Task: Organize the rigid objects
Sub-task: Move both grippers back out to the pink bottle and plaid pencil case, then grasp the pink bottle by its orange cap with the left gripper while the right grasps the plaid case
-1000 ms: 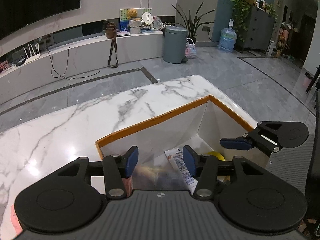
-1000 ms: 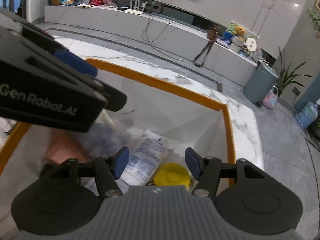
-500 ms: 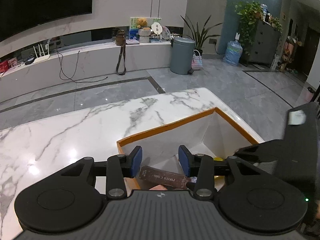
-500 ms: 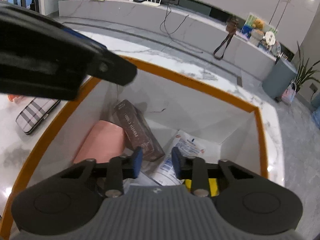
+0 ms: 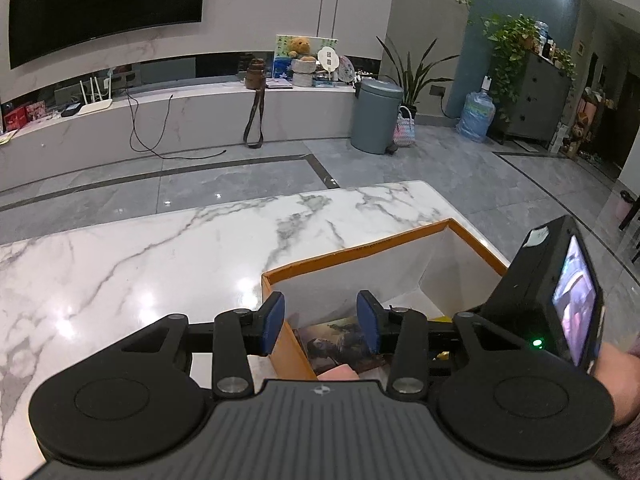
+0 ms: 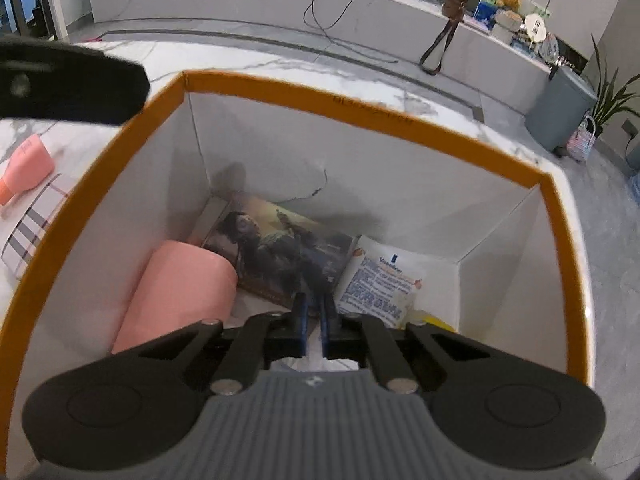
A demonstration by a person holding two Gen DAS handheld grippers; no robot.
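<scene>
An orange-rimmed white box (image 6: 360,114) stands on the marble table. Inside it lie a pink roll (image 6: 176,292), a flat picture box (image 6: 280,256) face up, a white and blue packet (image 6: 380,284) and a yellow thing (image 6: 434,322), mostly hidden. My right gripper (image 6: 313,312) is down inside the box, shut with nothing between its pads, its tips over the near edge of the picture box. My left gripper (image 5: 321,322) hangs open over the box's near left corner (image 5: 292,344), holding nothing. The picture box (image 5: 340,338) shows below its gap.
Left of the box on the table lie a pink bottle (image 6: 26,168) and a plaid case (image 6: 28,232). The right gripper's camera body (image 5: 560,300) and a person's hand (image 5: 616,380) sit at the right of the left wrist view. Beyond the table is grey floor.
My right gripper went from open to shut and sank deeper into the box. The picture box went from on edge to flat, face up. My left gripper narrowed a little and drew back off the box.
</scene>
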